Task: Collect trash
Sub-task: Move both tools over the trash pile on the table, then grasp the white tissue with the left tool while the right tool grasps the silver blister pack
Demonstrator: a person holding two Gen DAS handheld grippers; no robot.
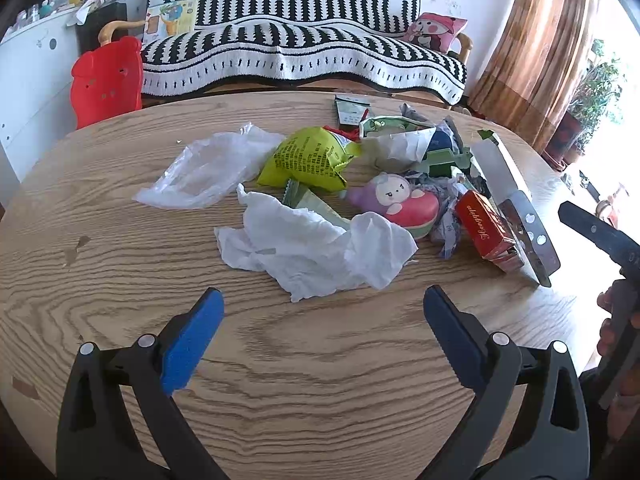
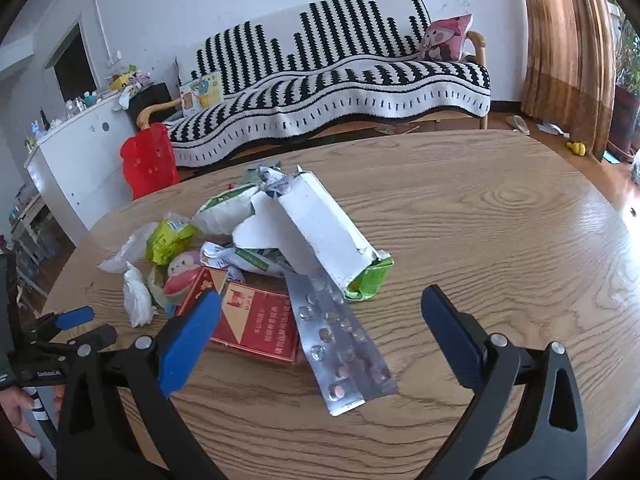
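a home living room — striped sofa (image 2: 336,80), curtain (image 2: 568,52), wooden table (image 2: 480,220).

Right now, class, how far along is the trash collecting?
Done: nothing visibly collected. In hand: nothing; left gripper and right gripper hover open above the table. Left: the whole pile, including tissue, red box, blister pack.
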